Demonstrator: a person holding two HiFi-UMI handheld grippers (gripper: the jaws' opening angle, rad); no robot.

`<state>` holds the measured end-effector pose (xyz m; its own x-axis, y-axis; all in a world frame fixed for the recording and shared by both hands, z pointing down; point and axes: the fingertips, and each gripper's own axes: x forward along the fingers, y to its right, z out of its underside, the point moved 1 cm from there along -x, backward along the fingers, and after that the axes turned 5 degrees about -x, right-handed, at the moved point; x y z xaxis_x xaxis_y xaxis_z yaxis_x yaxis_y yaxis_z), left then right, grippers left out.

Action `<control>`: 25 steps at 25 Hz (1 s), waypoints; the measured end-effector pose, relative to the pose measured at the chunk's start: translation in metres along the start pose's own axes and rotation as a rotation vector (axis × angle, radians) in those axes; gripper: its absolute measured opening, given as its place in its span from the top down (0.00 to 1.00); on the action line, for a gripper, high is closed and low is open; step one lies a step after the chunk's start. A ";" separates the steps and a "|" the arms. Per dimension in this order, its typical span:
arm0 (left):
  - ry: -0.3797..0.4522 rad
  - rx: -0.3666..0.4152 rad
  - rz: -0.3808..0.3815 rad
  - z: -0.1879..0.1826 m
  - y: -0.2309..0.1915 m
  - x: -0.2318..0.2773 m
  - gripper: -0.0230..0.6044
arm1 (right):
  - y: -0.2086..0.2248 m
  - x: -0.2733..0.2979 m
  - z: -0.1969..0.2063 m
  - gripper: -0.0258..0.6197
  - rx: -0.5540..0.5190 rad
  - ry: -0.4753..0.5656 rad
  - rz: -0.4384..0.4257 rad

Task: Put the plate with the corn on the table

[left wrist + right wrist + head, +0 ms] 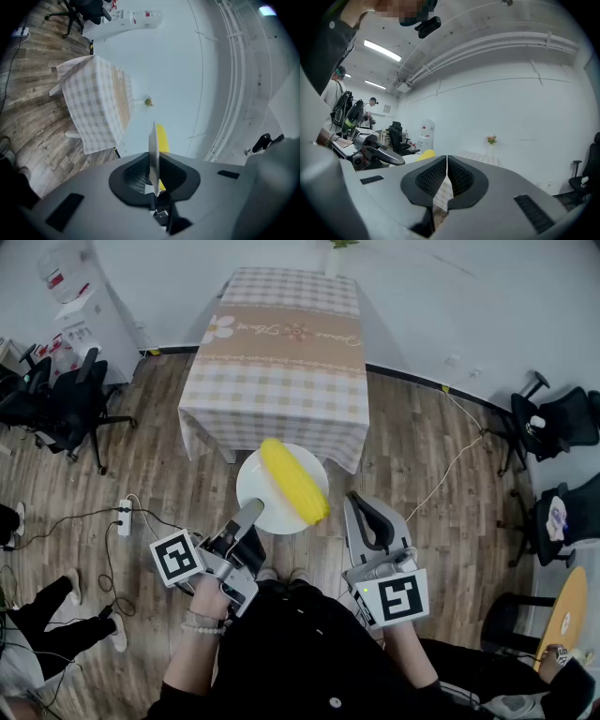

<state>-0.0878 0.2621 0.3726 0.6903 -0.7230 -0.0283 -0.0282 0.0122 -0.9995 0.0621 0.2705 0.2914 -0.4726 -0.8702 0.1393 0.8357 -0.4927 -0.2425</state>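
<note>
A white plate (pixel 272 491) carries a yellow corn cob (pixel 295 482) and hangs in the air above the wooden floor, just short of the near edge of the table with the checked cloth (pixel 281 362). My left gripper (pixel 251 513) is shut on the plate's near-left rim. In the left gripper view the plate (pixel 153 150) stands edge-on between the jaws of the left gripper (pixel 153 164), with the corn (pixel 162 137) behind it and the table (pixel 93 101) beyond. My right gripper (pixel 360 504) hangs to the right of the plate, shut and empty; in its own view the right gripper (pixel 446 163) shows jaws pressed together.
Black office chairs stand at the left (pixel 66 399) and right (pixel 558 423). A power strip (pixel 124 517) and cables lie on the floor. A vase (pixel 337 257) stands at the table's far end. A round wooden table (pixel 565 610) is at the lower right, a person's legs (pixel 47 610) at lower left.
</note>
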 end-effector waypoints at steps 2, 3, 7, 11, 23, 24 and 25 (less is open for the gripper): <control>-0.001 0.002 0.002 0.000 0.001 0.001 0.89 | 0.000 0.000 0.000 0.89 -0.001 -0.001 -0.001; -0.002 0.002 0.002 0.000 0.001 0.001 0.89 | 0.001 0.001 0.001 0.89 -0.001 -0.001 -0.001; -0.005 0.008 0.006 -0.003 0.001 0.001 0.89 | 0.001 0.005 0.003 0.89 0.005 -0.006 -0.004; -0.005 0.009 0.006 -0.005 0.001 0.000 0.89 | 0.002 0.008 0.005 0.89 0.034 -0.011 -0.007; -0.025 0.003 0.006 -0.002 0.000 -0.004 0.89 | 0.009 0.021 0.038 0.89 0.449 -0.079 -0.089; -0.029 0.005 0.006 -0.002 -0.001 -0.005 0.89 | 0.008 0.023 0.042 0.89 0.494 -0.086 -0.103; -0.033 0.009 0.007 -0.002 -0.001 -0.005 0.89 | 0.008 0.025 0.046 0.89 0.542 -0.092 -0.116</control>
<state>-0.0925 0.2646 0.3736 0.7137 -0.6995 -0.0357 -0.0271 0.0234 -0.9994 0.0695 0.2450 0.3376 -0.5643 -0.7944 0.2247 0.8152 -0.4931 0.3038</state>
